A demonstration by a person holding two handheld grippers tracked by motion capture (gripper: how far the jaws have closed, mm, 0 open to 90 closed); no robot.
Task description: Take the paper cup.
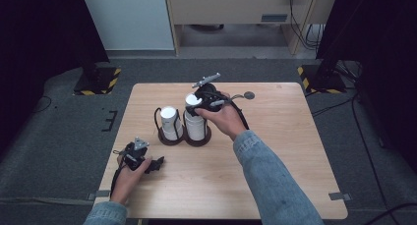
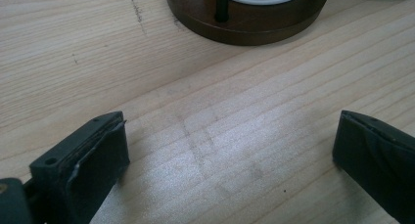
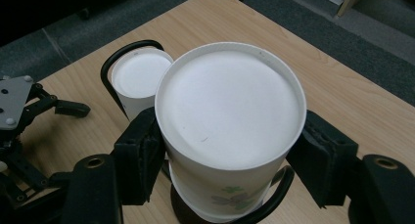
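Observation:
Two dark round holders stand mid-table, each with a stack of upside-down white paper cups. In the high view the left stack [image 1: 170, 122] is shorter than the right stack [image 1: 196, 126]. My right gripper [image 1: 195, 106] is at the top of the right stack. Its two pads press the sides of the top paper cup [image 3: 230, 106], which has a green flower print, so my right gripper [image 3: 230, 158] is shut on it. The left stack [image 3: 139, 75] sits behind it. My left gripper [image 1: 158, 163] rests at the table's front left. The left gripper [image 2: 230, 150] is open over bare wood, near a holder base [image 2: 244, 18].
The wooden table [image 1: 275, 151] has a small grey disc [image 1: 249, 95] near its far edge. Stand bases with yellow-black stripes [image 1: 98, 82] [image 1: 319, 77] sit on the grey floor beyond the far corners, with cables at the right.

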